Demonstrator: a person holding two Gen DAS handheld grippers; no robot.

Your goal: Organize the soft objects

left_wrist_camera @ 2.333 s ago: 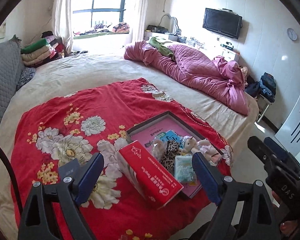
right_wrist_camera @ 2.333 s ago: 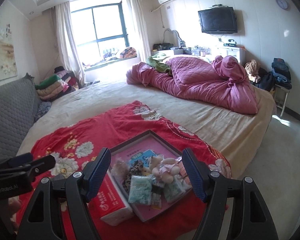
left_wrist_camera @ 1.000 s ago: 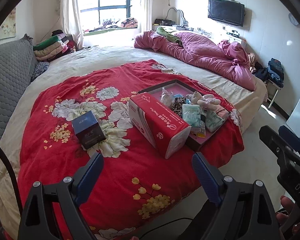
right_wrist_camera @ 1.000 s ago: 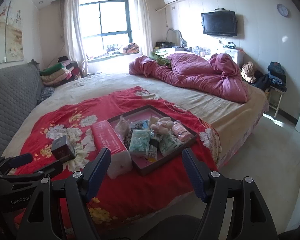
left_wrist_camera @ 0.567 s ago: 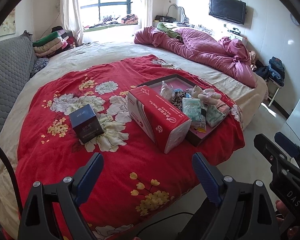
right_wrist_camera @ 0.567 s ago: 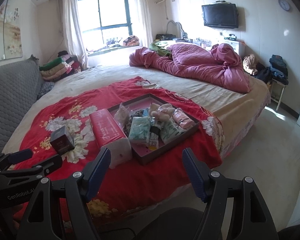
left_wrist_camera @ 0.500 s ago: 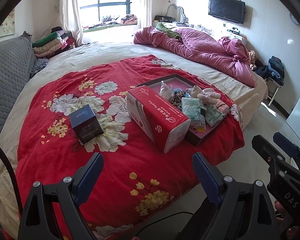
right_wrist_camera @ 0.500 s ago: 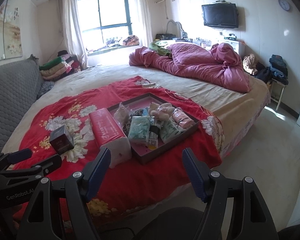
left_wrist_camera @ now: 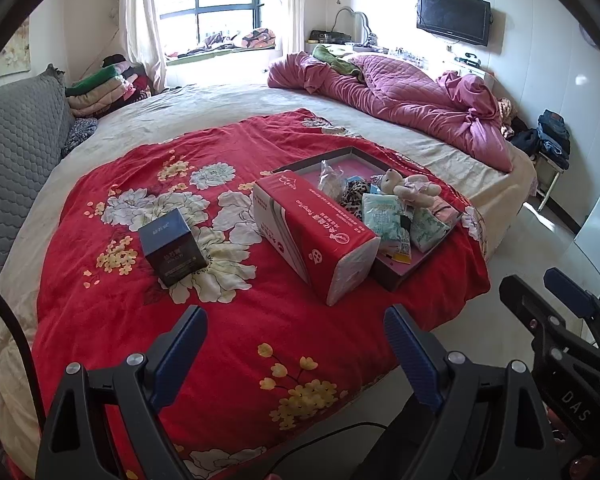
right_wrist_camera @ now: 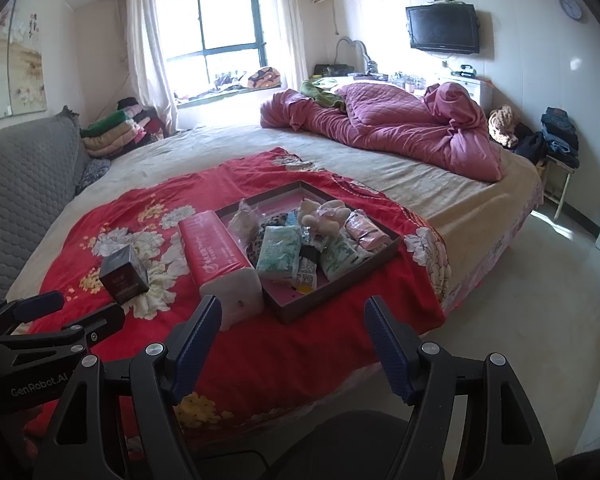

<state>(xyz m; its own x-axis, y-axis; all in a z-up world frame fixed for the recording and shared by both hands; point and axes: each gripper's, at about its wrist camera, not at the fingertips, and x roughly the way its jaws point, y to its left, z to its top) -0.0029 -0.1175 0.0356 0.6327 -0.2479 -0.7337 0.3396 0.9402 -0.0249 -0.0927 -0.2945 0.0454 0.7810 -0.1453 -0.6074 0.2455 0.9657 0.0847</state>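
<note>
Red blanket (left_wrist_camera: 228, 320): my work surface, mid-frame.
Tray (right_wrist_camera: 380, 250): soft items gathered, centre.
Left claw (left_wrist_camera: 296, 344): spread, empty.
Right claw (right_wrist_camera: 292, 336): spread, empty, lower frame.

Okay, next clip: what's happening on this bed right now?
A person holds a gripper in each hand above the near edge of a bed, and nothing is grasped yet. The left gripper and right gripper are both open and empty. On the red floral blanket sit a shallow tray filled with a teddy bear and soft packets, a red tissue pack beside it, and a small dark box.
</note>
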